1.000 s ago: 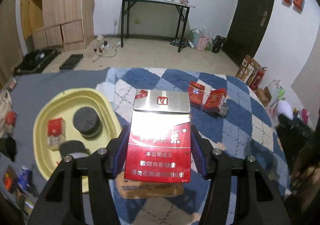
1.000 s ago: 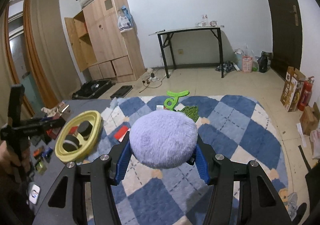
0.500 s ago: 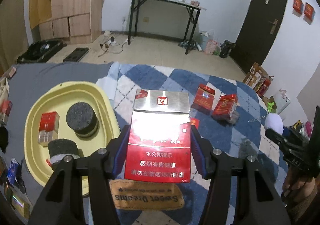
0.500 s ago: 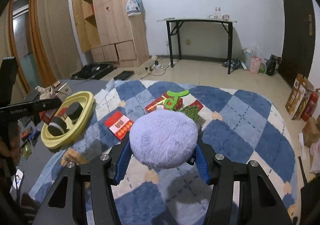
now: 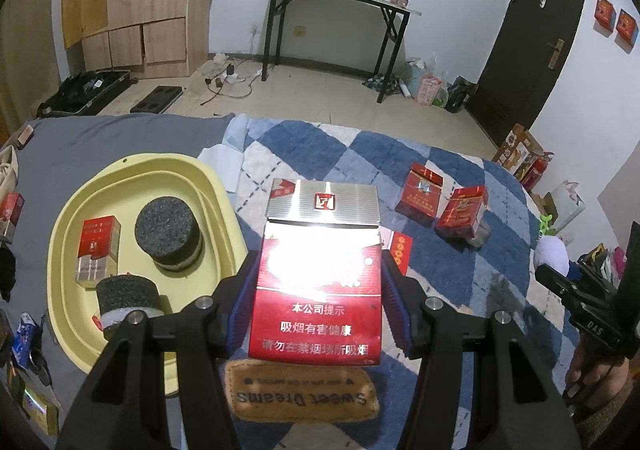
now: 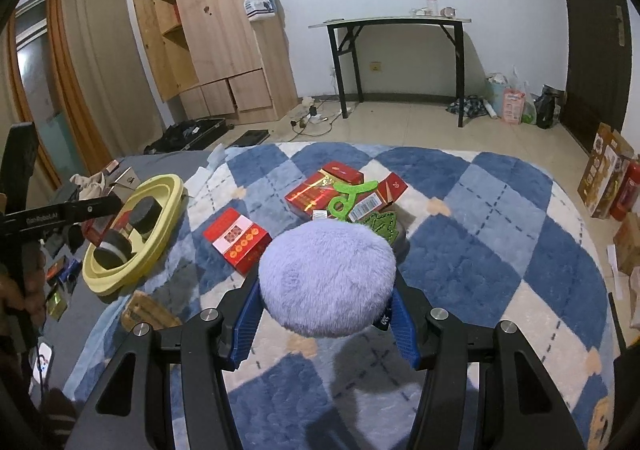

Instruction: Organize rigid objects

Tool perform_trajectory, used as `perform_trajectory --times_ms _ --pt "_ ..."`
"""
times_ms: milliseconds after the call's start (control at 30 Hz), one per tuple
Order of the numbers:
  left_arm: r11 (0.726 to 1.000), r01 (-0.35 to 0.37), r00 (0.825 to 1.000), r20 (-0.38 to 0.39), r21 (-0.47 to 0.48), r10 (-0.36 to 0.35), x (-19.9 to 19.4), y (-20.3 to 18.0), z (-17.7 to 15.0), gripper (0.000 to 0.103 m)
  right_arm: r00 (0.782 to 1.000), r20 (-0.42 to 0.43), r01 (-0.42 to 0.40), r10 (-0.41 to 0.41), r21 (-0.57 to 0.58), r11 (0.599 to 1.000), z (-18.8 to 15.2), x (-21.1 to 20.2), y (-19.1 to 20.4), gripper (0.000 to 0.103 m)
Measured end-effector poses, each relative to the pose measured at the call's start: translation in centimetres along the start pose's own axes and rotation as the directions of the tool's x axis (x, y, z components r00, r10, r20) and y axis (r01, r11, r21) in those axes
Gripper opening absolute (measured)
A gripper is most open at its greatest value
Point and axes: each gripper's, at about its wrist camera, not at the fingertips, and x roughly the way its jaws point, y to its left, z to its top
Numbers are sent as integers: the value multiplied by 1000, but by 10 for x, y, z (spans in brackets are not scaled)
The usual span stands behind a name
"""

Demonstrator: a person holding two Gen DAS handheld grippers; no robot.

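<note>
Left wrist view, left hand-held gripper (image 5: pixel 316 290) clamping red cigarette pack (image 5: pixel 318 270), right hand-held gripper (image 6: pixel 326 300) clamping purple fluffy puff (image 6: pixel 327 277).

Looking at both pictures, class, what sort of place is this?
Probably a room in a home, used as a work space: a checked rug on the tiled floor, a wooden wardrobe in the corner, and a folding table by the wall.

Glare whitens the cigarette pack (image 5: pixel 318 282) face; green toy (image 6: pixel 352 195) partly hidden.
</note>
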Motion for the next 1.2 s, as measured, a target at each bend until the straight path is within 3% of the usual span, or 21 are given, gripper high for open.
perform_trajectory --times_ms 767,1200 --pt "1000 -7 1000 7 -2 7 -4 1 0 58 1000 -9 2 -2 -7 1000 -4 -2 6 56" --pt "996 -34 999 2 -85 35 -10 30 8 58 1000 -17 -1 1 -15 1000 -5 0 8 56"
